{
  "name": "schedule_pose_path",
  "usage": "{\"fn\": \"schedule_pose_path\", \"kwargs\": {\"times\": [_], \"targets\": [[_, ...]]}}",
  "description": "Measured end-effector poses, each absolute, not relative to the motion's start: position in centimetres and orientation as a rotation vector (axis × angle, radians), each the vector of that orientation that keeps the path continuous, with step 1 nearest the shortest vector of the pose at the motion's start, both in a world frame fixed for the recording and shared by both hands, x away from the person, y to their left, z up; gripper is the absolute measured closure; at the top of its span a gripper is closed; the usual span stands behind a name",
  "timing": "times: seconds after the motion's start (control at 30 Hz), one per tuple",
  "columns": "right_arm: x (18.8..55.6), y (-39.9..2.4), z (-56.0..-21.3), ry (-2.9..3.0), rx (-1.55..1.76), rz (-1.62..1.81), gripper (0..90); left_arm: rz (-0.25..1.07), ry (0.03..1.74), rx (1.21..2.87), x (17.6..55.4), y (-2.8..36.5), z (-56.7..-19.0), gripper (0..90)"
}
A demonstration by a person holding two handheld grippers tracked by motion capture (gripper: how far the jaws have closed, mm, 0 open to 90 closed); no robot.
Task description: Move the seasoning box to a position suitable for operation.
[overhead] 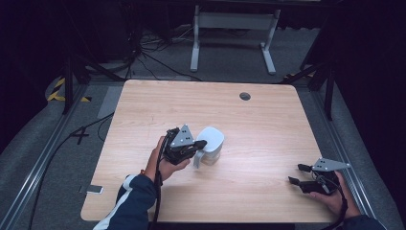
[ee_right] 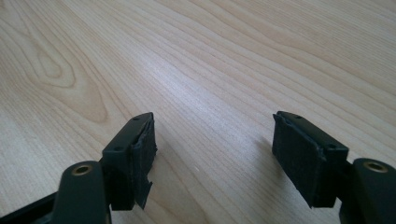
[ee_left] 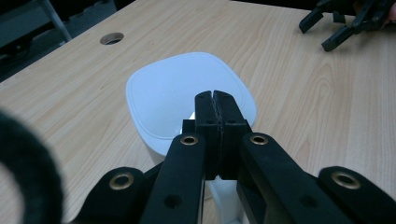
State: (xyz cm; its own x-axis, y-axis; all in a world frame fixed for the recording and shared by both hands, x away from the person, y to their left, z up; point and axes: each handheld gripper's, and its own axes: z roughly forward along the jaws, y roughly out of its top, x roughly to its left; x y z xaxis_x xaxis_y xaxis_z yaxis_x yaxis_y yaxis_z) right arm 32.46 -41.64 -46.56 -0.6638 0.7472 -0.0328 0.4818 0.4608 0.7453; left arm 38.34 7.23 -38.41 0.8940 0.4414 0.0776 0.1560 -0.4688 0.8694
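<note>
Resting low at the near right corner of the pale wood-grain bench (overhead: 268,120), the right tongs (overhead: 298,174) stand spread wide, nothing between their black padded jaws but bare wood, as the right gripper view shows. Farther in, near the bench's middle, the left tongs (ee_left: 215,126) are pressed together over the near edge of a white plastic jug with a flat rounded lid and a side handle (overhead: 209,143); whether they pinch a thin part of the handle or lid edge or merely meet above it, I cannot tell. The jug looks light, stiff and smooth, so likely slippery; its handle seems the surest place to take hold. No brand, label or writing can be read on it. Beyond, a round grey cable hole (overhead: 244,96) sits near the far edge.
</note>
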Motion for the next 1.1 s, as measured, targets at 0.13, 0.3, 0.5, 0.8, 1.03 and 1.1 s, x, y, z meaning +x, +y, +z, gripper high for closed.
{"fn": "schedule_pose_path", "kwargs": {"times": [0.13, 0.3, 0.5, 0.8, 1.03, 1.1], "targets": [[32.46, -41.64, -46.55, 2.360, 1.040, 1.034, 30.0, 0.363, 0.434, 2.048, 38.42, 7.51, -38.48, 89.8], [32.46, -41.64, -46.55, 2.360, 1.040, 1.035, 30.0, 0.373, 0.423, 2.052, 38.19, 7.28, -38.46, 89.9], [32.46, -41.64, -46.55, 2.359, 1.039, 1.033, 30.0, 0.356, 0.425, 2.053, 37.98, 7.56, -38.55, 90.0], [32.48, -41.59, -46.50, 2.363, 1.045, 1.032, 30.0, 0.356, 0.420, 2.034, 37.80, 7.37, -38.70, 90.0], [32.52, -41.57, -46.50, 2.362, 1.046, 1.031, 29.8, 0.364, 0.431, 2.034, 37.94, 6.76, -38.67, 90.0], [32.53, -41.57, -46.48, 2.363, 1.045, 1.027, 29.8, 0.366, 0.425, 2.035, 37.95, 6.66, -38.67, 90.0]]}}
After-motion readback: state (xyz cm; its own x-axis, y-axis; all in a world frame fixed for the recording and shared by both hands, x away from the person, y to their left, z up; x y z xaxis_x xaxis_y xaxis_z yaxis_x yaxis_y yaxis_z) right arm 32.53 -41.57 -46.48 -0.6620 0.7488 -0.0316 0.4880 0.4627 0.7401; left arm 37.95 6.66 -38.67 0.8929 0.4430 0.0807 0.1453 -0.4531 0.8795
